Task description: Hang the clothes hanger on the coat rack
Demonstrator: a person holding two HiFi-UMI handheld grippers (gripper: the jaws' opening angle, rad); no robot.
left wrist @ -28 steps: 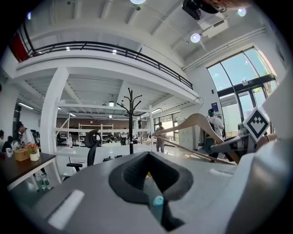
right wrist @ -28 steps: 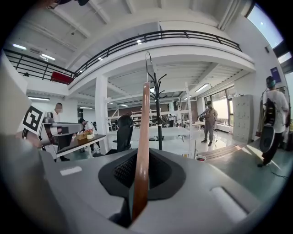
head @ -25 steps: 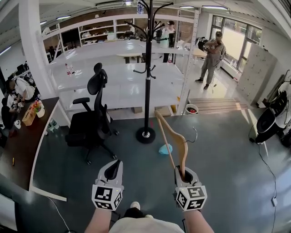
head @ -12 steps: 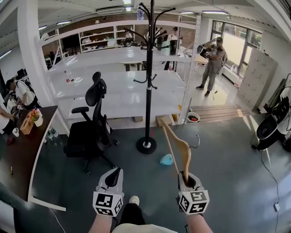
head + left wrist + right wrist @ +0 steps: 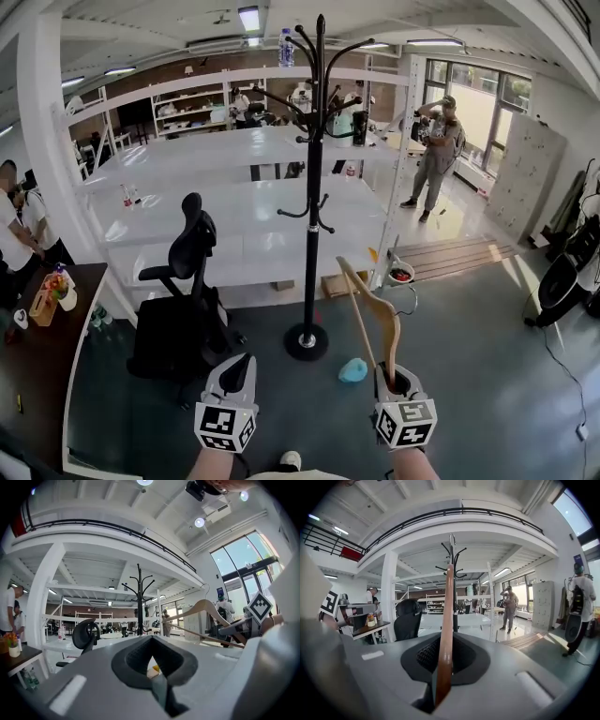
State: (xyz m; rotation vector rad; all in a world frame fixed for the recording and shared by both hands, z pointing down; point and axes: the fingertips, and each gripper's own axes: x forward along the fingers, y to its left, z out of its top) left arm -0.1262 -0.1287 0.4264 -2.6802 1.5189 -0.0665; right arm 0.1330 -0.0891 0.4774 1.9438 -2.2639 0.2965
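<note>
A black coat rack (image 5: 316, 178) stands on a round base ahead of me, its curved hooks at the top. My right gripper (image 5: 393, 377) is shut on one end of a wooden clothes hanger (image 5: 371, 314), which rises tilted toward the rack, its wire hook (image 5: 410, 298) off to the right. In the right gripper view the hanger's wood (image 5: 446, 630) runs up between the jaws, in line with the coat rack (image 5: 453, 585) behind. My left gripper (image 5: 239, 367) is shut and empty, low at the left. The left gripper view shows the hanger (image 5: 206, 613) and the rack (image 5: 139, 599).
A black office chair (image 5: 183, 305) stands left of the rack. White shelving (image 5: 234, 202) runs behind it. A light blue object (image 5: 354, 371) lies on the floor near the rack's base. A person (image 5: 433, 155) stands at the back right; a dark desk (image 5: 37, 356) is at the left.
The view has tilted up, so the rack's whole top now shows. Both grippers sit lower in frame and closer to the rack. The hanger stays held in the right gripper.
</note>
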